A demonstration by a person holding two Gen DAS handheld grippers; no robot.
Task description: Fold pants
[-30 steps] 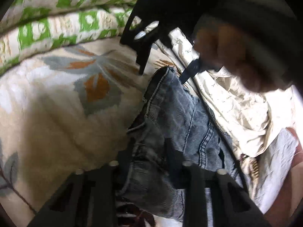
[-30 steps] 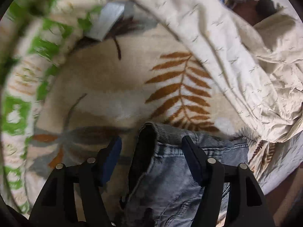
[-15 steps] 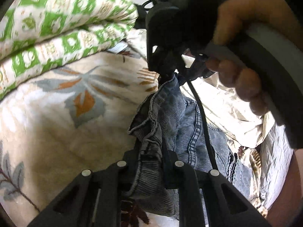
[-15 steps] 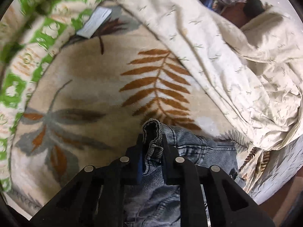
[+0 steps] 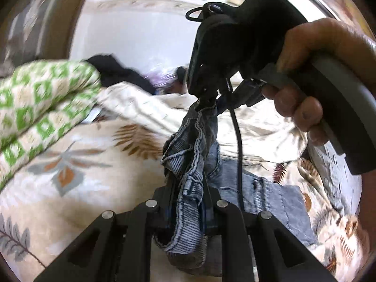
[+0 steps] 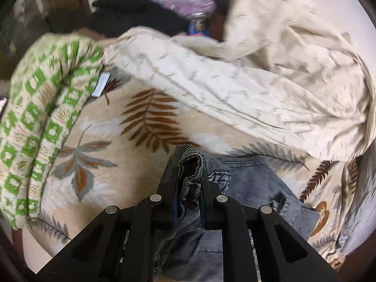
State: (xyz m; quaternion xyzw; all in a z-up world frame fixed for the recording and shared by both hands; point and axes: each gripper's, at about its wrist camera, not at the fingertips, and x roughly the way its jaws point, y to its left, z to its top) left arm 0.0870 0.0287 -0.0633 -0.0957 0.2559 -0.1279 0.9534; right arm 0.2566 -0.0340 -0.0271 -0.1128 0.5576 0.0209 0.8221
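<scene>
Now both black two-finger grippers are clamped on the faded blue denim pants: the left gripper pinches a bunched ribbed waistband edge, the right gripper pinches another bunched edge. In the left view the right gripper holds the denim up in the air, gripped by a bare hand. The rest of the pants trails onto the cream leaf-print blanket. A green-and-white patterned quilt lies left, a crumpled cream sheet behind. No containers show.
</scene>
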